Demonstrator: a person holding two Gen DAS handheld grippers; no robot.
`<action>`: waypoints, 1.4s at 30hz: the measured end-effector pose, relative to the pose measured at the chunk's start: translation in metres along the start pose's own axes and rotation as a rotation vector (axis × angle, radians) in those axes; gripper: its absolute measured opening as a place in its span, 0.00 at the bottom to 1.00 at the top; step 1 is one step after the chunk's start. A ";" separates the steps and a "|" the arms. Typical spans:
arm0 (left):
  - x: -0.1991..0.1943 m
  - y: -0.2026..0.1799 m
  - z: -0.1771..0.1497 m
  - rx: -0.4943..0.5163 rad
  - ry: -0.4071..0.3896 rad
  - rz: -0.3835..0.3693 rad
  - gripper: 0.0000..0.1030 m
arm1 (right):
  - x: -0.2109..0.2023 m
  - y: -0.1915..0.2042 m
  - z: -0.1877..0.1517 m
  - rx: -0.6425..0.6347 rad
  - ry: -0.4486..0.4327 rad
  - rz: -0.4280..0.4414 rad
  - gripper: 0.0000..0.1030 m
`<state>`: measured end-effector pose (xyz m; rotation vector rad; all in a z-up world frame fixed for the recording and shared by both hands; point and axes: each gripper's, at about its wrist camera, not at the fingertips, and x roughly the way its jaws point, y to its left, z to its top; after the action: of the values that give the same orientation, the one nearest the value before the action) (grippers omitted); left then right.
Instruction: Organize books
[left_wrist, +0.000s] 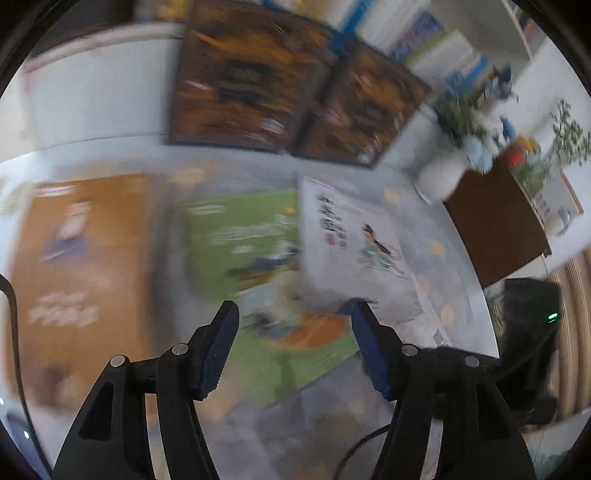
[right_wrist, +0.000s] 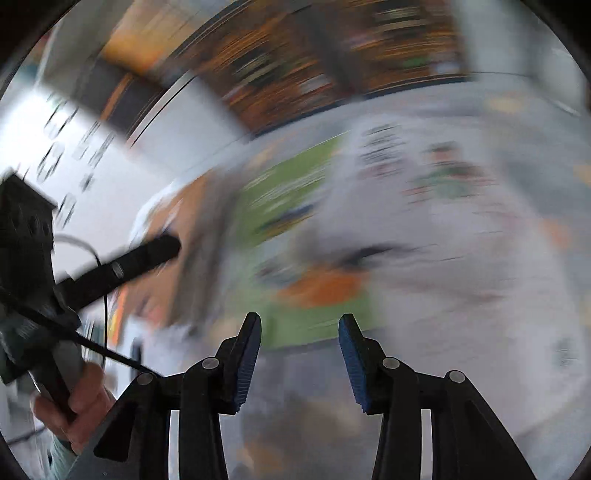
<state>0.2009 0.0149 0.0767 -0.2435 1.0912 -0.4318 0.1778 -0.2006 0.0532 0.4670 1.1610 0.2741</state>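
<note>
both tools over loose books
left tool and right tool gape wide, empty; green book lies mid-table beside white book. slow down, pinch one edge squarely.

1. Three books lie flat in a row on the table: the orange book at left, the green book in the middle, the white book at right.
2. The white book's edge overlaps the green one.
3. Behind them two framed pictures stand side by side (blurred).
4. A vase stands to the right of the pictures, beside a board.
</note>
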 end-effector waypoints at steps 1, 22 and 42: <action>0.012 -0.003 0.003 -0.016 0.017 -0.019 0.58 | -0.005 -0.014 0.006 0.034 -0.020 -0.018 0.41; 0.075 -0.019 0.001 -0.057 0.135 0.004 0.51 | 0.004 -0.043 0.022 -0.019 -0.041 -0.191 0.29; -0.019 -0.014 -0.211 -0.074 0.274 -0.097 0.49 | -0.062 -0.053 -0.183 0.014 0.167 -0.168 0.29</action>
<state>0.0020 0.0148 0.0035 -0.3104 1.3694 -0.5224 -0.0170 -0.2356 0.0199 0.3611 1.3582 0.1609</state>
